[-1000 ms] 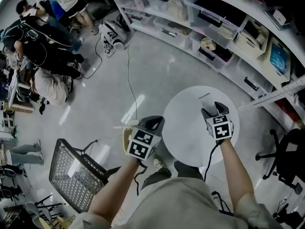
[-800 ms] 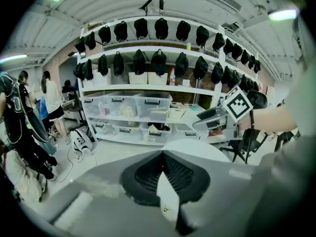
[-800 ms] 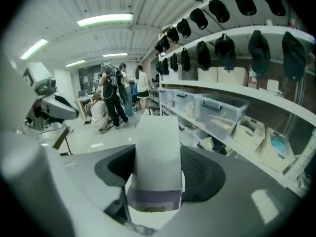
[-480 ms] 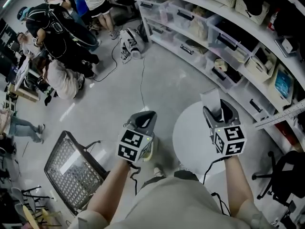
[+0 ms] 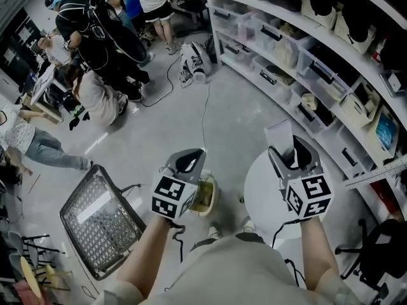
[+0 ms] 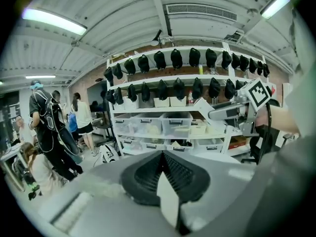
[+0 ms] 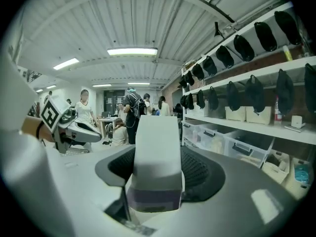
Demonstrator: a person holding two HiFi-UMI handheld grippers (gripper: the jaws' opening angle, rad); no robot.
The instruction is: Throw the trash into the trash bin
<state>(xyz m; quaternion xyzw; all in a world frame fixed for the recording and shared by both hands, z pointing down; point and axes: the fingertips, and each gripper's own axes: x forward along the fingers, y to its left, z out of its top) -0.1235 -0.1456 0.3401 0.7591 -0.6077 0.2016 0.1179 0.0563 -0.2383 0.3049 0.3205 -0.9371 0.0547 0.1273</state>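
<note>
On the floor beside the round white table (image 5: 266, 194) sits the trash bin (image 5: 208, 200), small & round w/ yellowish stuff inside. In head view it's just right of my left gripper (image 5: 191, 161), which hides part of it. Left jaws are closed tight on a thin white slip (image 6: 167, 201), seen edge-on. My right gripper (image 5: 294, 152) is over the table edge, jaws clamped on a white folded card (image 7: 155, 152) w/ a dark band low down; the card sticks out past the tips. A wire mesh basket (image 5: 102, 224) lies well left of the bin.
</note>
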